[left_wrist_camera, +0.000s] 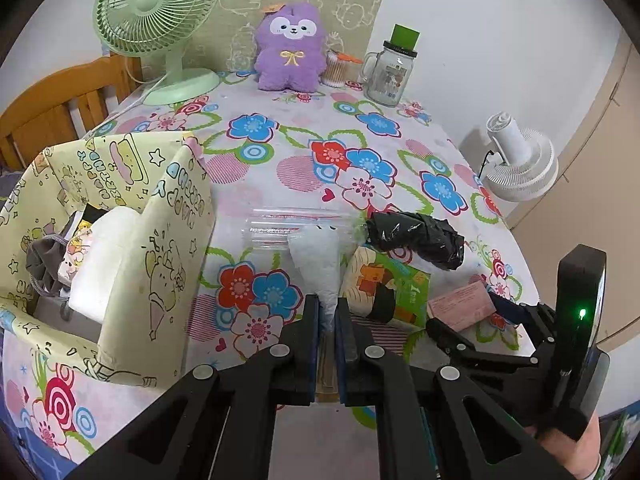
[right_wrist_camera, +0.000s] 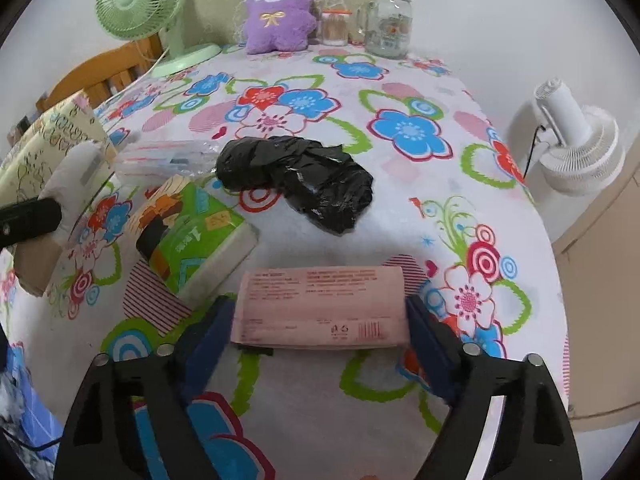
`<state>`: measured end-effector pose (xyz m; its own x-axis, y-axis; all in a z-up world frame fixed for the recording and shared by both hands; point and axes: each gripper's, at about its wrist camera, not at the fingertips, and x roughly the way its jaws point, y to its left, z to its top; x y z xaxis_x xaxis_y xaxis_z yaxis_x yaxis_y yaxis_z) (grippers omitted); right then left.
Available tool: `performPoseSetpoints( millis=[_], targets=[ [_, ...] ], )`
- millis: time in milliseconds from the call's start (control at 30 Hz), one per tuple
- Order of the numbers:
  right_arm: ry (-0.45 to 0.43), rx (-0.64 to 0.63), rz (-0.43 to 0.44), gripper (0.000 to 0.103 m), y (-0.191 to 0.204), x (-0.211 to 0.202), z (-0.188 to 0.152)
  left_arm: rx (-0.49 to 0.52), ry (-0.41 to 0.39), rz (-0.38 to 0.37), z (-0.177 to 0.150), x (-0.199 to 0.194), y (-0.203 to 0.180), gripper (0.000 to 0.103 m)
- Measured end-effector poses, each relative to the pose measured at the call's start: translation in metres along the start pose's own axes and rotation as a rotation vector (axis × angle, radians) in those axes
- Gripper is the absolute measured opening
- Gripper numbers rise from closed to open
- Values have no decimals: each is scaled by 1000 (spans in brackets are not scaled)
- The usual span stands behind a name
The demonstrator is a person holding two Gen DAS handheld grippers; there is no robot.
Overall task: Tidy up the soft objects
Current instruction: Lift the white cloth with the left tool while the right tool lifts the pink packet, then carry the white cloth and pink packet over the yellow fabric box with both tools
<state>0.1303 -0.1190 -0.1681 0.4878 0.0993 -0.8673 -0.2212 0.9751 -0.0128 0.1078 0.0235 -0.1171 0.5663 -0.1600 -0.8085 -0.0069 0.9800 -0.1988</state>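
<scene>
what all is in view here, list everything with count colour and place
plush toy: 1, purple, table's far edge
desk fan: 1, green, far left
glass jar: 1, clear, green top, far right
cotton swab tub: 1, clear, beside plush
fabric bin: 1, yellow, left
plastic bag roll: 1, black, centre
tissue pack: 1, green, centre-left
white pouch: 1, in left hand-held gripper
pink pack: 1, between right hand-held gripper fingers
floor fan: 1, white, right
</scene>
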Motion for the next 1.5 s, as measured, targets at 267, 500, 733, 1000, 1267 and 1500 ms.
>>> performPoseSetpoints(
  millis=[267,500,733,1000,1267,1500],
  targets=[
    [-5,47,32,75,-5,-8,0,9,-33,-7,3,-13,-2,4],
    [-82,51,14,76,-1,-38,9,15,-79,-4,11,-31,-3,4],
    [-166,11,6,76,17,-72,28,13,-128,-5,13,-52,1,4],
    [-236,-48,34,76,50,-98,47,-11,-188,10,16,-78,18,4],
    [-280,-104,87,76,89,-112,65,-62,-246,47,16,-103,49,4],
    [-298,-156,136,76,124,-113,78,-112,-283,94,16,-117,78,4]
  ],
)
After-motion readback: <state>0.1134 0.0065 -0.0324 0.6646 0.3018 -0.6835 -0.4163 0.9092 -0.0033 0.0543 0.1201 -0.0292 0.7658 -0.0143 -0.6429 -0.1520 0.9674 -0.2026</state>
